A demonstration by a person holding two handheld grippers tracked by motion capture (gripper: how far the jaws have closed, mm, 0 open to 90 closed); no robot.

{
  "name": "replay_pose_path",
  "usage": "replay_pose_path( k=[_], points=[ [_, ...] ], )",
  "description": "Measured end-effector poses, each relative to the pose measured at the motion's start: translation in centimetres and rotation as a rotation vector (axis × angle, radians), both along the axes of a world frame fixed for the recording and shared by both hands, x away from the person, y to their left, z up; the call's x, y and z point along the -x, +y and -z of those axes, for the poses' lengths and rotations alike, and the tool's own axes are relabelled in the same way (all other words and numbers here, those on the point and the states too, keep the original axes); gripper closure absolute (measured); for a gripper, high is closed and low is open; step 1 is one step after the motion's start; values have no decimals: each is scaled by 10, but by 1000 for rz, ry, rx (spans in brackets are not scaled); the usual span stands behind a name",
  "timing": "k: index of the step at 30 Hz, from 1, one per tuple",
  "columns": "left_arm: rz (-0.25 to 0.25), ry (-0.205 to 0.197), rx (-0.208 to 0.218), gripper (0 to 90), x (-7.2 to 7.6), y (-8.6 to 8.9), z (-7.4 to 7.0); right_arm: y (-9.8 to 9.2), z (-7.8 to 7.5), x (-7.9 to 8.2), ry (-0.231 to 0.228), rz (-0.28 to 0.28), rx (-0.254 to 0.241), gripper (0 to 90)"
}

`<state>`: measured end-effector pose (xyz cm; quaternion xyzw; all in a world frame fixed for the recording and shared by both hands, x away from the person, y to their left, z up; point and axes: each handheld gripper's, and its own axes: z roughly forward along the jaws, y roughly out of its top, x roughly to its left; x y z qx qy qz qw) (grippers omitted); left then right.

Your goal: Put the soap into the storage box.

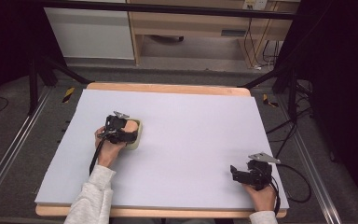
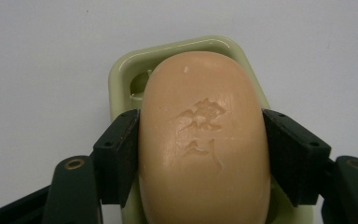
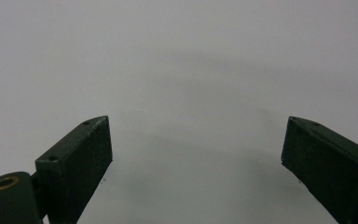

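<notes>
A peach-coloured bar of soap [image 2: 204, 140] lies in a pale green soap dish [image 2: 121, 74] on the left half of the worktop [image 1: 191, 135], roughly midway between its near and far edges. In the left gripper view the oval bar's long axis runs straight away from the camera, its embossed face up, one rounded end pointing toward the dish's far rim. The left gripper [image 2: 204, 154] pinches the bar across its short width, a black jaw pressed to each long side. The right gripper [image 3: 196, 154] sits near the worktop's near right corner, its jaws spread wide over bare surface. The worktop is a pale lavender-grey sheet over a wooden board whose edges show at front and back. Beyond it are grey floor, black frame legs, a wooden desk [image 1: 191, 23] and hanging cables.
</notes>
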<state>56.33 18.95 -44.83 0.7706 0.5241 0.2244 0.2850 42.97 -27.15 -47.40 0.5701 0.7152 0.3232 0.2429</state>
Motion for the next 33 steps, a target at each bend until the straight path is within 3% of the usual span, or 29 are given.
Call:
replay_pose_path(
  k=[15, 19, 27, 33],
  points=[
    [9, -1, 18, 221, 3, 2, -8, 0, 0, 0, -3, -3, 3, 88],
    [15, -37, 38, 221, 11, 3, -20, 0, 0, 0, -5, -6, 10, 88],
    [30, -73, 71, 209, 27, 7, -33, -2, 0, 1, -9, 3, 5, 89],
    [32, -119, 94, 209, 49, 15, -40, -2, -1, 2, -15, 6, 7, 88]
  ],
)
